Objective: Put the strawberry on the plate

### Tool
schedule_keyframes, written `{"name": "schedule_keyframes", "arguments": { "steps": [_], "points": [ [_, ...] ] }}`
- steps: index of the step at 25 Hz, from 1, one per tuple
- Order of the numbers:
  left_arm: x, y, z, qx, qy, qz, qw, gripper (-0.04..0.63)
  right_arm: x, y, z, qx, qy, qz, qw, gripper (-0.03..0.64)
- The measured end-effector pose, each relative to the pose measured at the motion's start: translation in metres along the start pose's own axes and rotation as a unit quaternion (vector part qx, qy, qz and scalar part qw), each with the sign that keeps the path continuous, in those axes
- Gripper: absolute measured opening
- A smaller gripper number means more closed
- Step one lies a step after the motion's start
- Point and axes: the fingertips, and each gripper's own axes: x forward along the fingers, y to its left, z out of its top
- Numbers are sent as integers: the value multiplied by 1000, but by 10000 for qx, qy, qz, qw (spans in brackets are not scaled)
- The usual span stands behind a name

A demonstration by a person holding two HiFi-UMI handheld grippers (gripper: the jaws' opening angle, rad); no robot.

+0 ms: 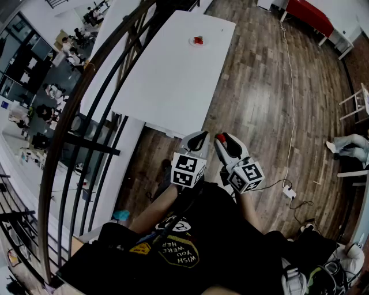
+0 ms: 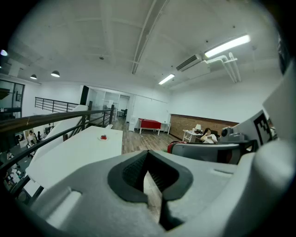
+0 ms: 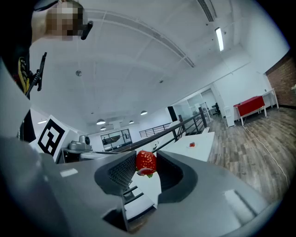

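Strawberry (image 3: 146, 162) is pinched between the dark pads of the right gripper (image 1: 223, 140), red and seeded, with a bit of green at its lower edge. That gripper is held close in front of the person's chest, over the wooden floor (image 1: 259, 86). Just beside it the left gripper (image 1: 198, 138) is held at the same height. Its jaws are closed tip to tip with nothing between them, and the two marker cubes sit near each other above the person's dark shirt (image 1: 190, 248). Both grippers point toward a long white table (image 1: 167, 75) that stands well apart from them across the floor. Near the table's far end lies a small white plate (image 1: 192, 41) with a small red thing (image 1: 198, 40) on it; what it is cannot be told at this range. A dark curved railing (image 1: 86, 115) runs along the table's left side. Beyond the table, at the far wall, stands a red-topped bench (image 1: 308, 14).
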Motion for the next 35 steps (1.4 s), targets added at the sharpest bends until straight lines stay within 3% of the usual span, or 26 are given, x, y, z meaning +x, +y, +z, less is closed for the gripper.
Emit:
{"name": "schedule_keyframes", "arguments": {
  "steps": [21,27,35],
  "points": [
    [20,-19,-1,4,72,-26,10000,5,-13,-24,9,93,-160,120,9998,140],
    [35,-6,4,-3,195,10,9998,5,-2,-43,8,405,-49,19,9992,140],
    [80,31,23,-123,115,-51,9998,5,47,-74,25,432,-90,-56,9990,140]
  ]
}}
